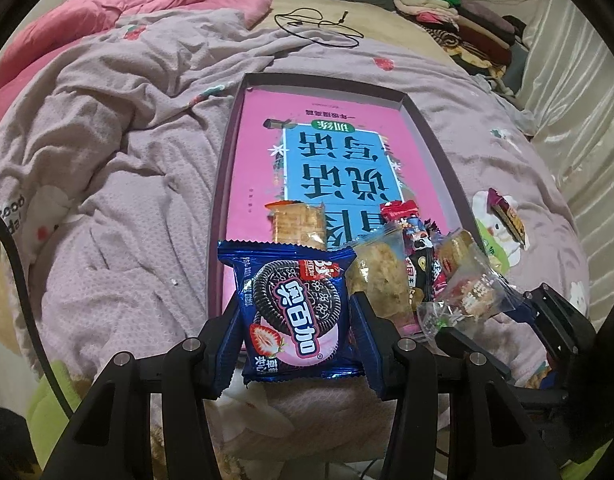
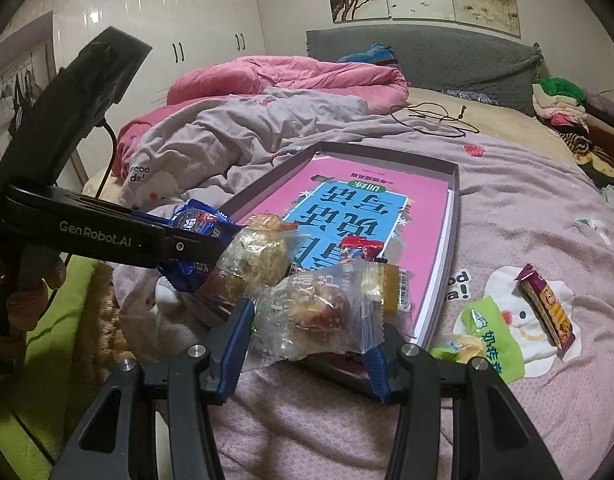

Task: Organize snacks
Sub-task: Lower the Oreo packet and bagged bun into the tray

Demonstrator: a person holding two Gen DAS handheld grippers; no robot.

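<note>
My left gripper (image 1: pixel 295 312) is shut on a blue Oreo packet (image 1: pixel 295 308), held upright over the near end of a shallow purple box (image 1: pixel 227 160). My right gripper (image 2: pixel 311 320) is shut on a clear-wrapped pastry (image 2: pixel 315 312) just to the right of it. A pink and blue book (image 2: pixel 347 208) lies flat in the box. Several snacks are heaped at the box's near end: a cracker pack (image 1: pixel 297 222), a clear-wrapped cake (image 1: pixel 381 276) and a red candy (image 1: pixel 401 210). Seen from the right wrist view, the left gripper (image 2: pixel 199 232) and its Oreo packet (image 2: pixel 199 220) are at the left.
A purple snack bar (image 2: pixel 547 308) and a green packet (image 2: pixel 491 336) lie on the lilac bedspread right of the box. A pink quilt (image 2: pixel 291 76) is bunched at the far left, a black cable (image 1: pixel 319 28) beyond the box, and folded clothes (image 1: pixel 459 12) at the far right.
</note>
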